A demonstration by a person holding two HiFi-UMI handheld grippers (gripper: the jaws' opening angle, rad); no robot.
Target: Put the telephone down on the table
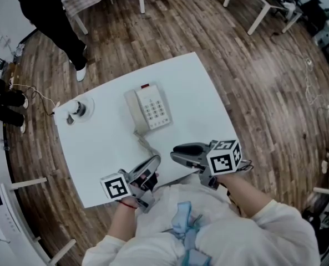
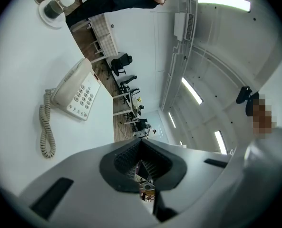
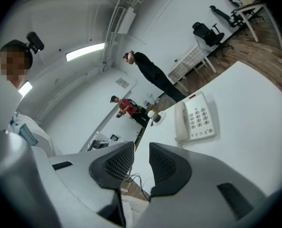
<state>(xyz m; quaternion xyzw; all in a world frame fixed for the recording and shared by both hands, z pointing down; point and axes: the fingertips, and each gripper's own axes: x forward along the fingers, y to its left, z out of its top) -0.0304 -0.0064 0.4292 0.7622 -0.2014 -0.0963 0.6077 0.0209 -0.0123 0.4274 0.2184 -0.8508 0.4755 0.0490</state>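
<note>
telephone point(image 1: 148, 108): lies flat near the middle of the white table point(image 1: 197, 93), handset in cradle, coiled cord point(image 1: 144, 142) trailing toward the near edge. left gripper point(image 2: 141, 163): jaws pressed together, nothing between. right gripper point(image 3: 141, 167): jaws partly apart, empty. both clear of the telephone. far corner: small round item point(image 1: 76, 110), perhaps a cup on a saucer.

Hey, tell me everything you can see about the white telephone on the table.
The telephone is an off-white, plastic-looking desk set lying flat near the middle of the white table. Its handset rests in the cradle along the left side in the head view, beside the keypad. A small red mark sits at its far end. A coiled cord trails from its near end across the tabletop. Only the table touches it.
</note>
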